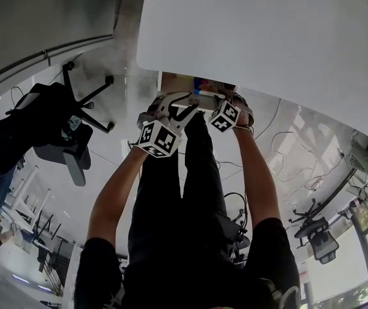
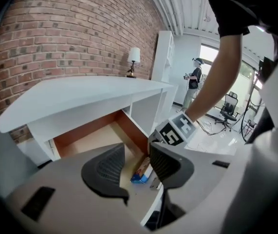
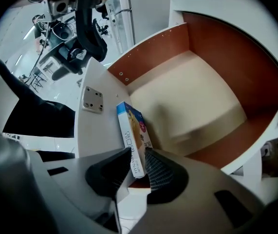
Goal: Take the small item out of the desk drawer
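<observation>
Right gripper view: small box (image 3: 131, 130) pinched between right tongs (image 3: 138, 156) inside drawer (image 3: 192, 96)

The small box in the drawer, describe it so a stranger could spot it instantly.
Start at the white desk by the brick wall and look into its open drawer with reddish-brown sides. The small box stands on edge beside the drawer's white front panel, between the right tool's jaws. It is the only loose item there, white and blue with print.
</observation>
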